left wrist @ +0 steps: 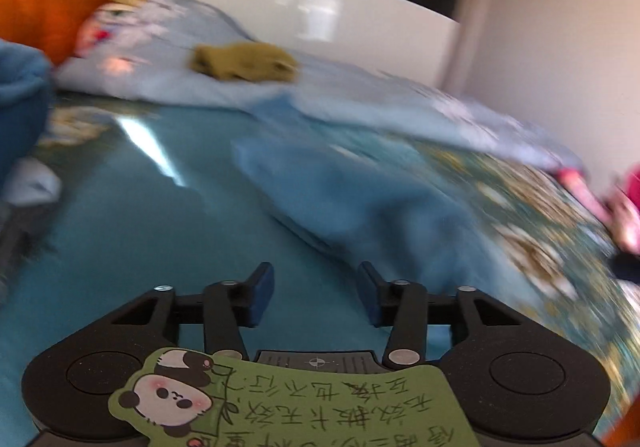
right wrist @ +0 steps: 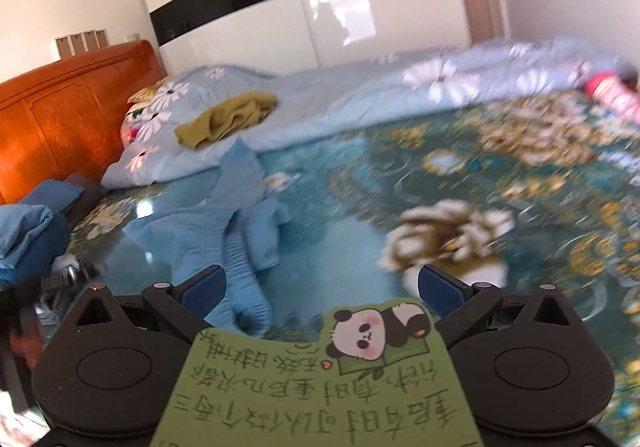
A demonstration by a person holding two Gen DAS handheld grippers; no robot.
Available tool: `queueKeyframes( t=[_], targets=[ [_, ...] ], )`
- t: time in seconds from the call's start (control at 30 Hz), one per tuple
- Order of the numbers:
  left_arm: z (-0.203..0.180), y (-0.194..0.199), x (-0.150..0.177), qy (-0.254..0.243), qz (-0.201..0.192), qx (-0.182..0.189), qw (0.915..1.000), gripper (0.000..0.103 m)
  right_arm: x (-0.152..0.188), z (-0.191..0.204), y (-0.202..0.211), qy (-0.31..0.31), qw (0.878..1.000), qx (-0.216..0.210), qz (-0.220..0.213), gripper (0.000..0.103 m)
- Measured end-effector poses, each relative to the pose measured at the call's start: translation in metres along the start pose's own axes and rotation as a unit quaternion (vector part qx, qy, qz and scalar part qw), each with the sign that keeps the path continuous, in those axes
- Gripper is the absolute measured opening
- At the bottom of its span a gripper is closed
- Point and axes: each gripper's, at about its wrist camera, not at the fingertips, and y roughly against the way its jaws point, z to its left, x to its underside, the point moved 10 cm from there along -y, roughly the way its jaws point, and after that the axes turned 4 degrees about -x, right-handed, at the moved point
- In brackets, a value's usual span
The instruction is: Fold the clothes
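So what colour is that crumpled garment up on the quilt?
Olive green garment, clearest in the right wrist view.

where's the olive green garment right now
The olive green garment lies crumpled on the light blue floral quilt, upper left in both wrist views, near the orange headboard and beyond the blue garment.

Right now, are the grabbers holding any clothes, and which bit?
No, nothing is held. The left gripper and the right gripper both stand open and empty above the bed; the light blue garment lies loose ahead of them.
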Motion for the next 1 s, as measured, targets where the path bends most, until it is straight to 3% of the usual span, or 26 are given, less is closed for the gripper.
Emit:
queueKeyframes(
  t=[0.07,0.2,0.3,0.43,0.5,0.53,0.57,0.67,0.77,0.9,1.0],
  targets=[
    [-0.031,-0.001,0.008,-0.015,0.003,0.028,0.9995,0.064,0.002,0.002,-0.014,-0.014,1.0,0.002,0.008,0.092],
    [-0.086,-0.024,0.02,-0.013,0.029,0.056,0.9979,0.071,0.001,0.001,-0.018,-0.04,0.999,0.02,-0.001,0.089],
    [-0.115,-0.043,0.035,-0.034,0.05,0.036,0.9975,0.076,-0.001,-0.006,-0.008,-0.041,0.998,0.04,-0.012,0.089],
    [-0.126,-0.067,0.045,-0.009,0.067,-0.034,0.9972,0.076,-0.002,-0.024,0.009,-0.03,0.997,0.07,-0.011,0.09],
    [-0.116,-0.073,0.047,0.02,0.072,-0.065,0.9951,0.071,-0.001,-0.034,0.016,-0.028,0.996,0.081,-0.007,0.09],
    [-0.109,-0.074,0.048,0.035,0.076,-0.064,0.9944,0.062,0.0,-0.037,0.018,-0.027,0.996,0.085,-0.006,0.09],
    [-0.103,-0.074,0.049,0.051,0.08,-0.064,0.9935,0.043,0.001,-0.04,0.02,-0.026,0.996,0.088,-0.005,0.09],
    [-0.076,-0.066,0.047,0.077,0.09,-0.046,0.9919,0.018,0.002,-0.047,0.022,-0.029,0.995,0.092,-0.003,0.09],
    [-0.044,-0.052,0.042,0.099,0.083,-0.035,0.991,0.008,0.002,-0.045,0.015,-0.027,0.996,0.083,0.003,0.09],
    [0.035,-0.023,0.031,0.124,0.045,-0.094,0.9867,0.004,0.0,-0.025,-0.002,-0.008,0.998,0.053,0.011,0.09],
    [0.095,-0.004,0.031,0.137,0.033,-0.149,0.9787,0.001,-0.003,-0.006,-0.023,0.007,0.999,0.03,0.022,0.09]
  ],
)
